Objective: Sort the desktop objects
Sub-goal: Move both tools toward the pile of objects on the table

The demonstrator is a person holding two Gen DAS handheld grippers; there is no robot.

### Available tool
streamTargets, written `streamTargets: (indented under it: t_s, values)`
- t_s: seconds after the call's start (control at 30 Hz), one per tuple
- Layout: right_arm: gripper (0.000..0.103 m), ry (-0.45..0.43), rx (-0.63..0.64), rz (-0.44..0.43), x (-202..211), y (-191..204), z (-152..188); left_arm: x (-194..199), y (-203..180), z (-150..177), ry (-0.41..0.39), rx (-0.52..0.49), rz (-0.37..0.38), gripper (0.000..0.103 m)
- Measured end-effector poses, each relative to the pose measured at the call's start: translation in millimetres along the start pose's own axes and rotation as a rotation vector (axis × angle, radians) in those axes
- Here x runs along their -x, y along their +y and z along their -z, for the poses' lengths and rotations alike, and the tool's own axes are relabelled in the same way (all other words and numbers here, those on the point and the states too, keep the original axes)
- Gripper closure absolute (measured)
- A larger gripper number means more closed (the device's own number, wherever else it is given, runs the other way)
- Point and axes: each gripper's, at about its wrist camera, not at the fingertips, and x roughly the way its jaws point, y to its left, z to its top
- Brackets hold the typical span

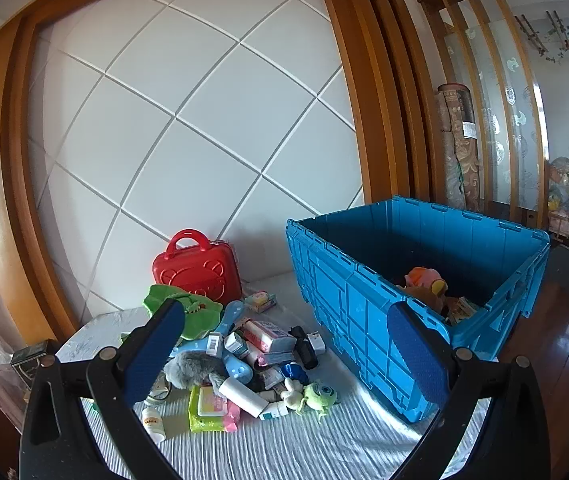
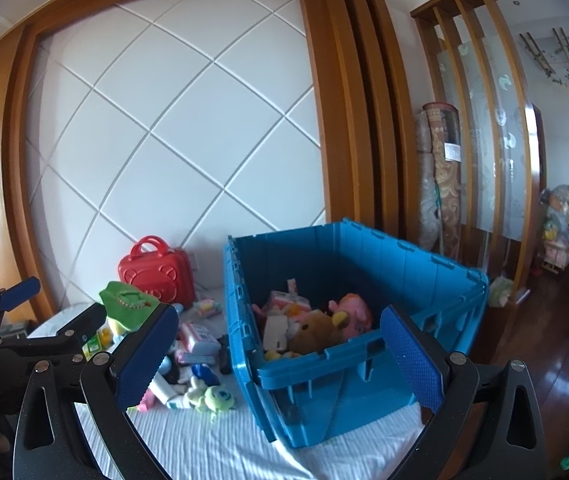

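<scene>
Both grippers hovered level and empty — left gripper (image 1: 284, 354) spread over the toy pile (image 1: 244, 356), right gripper (image 2: 280, 364) spread at the blue crate (image 2: 364, 354).

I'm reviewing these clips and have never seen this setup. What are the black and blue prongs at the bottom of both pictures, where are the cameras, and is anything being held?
No robot here: a person carries a hand-held two-fingered claw in each hand, and each has a fisheye camera looking forward along its blue-padded fingers. One picture is from the left claw, the other from the right claw. Both are wide open and hold nothing. On the white ribbed cloth lies a mixed pile of small boxes, bottles and toys, among them a green one-eyed plush monster, with a red plastic toy suitcase behind. Beside the pile stands a large blue plastic crate, already holding some plush toys.
</scene>
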Motion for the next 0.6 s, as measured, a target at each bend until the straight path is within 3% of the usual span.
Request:
streamTargets:
  t_s: [0.6]
  values:
    - [0.000, -0.005, -0.019, -0.023, 6, -6, 5, 4, -7, 11, 0.022, -0.011, -0.007, 0.000]
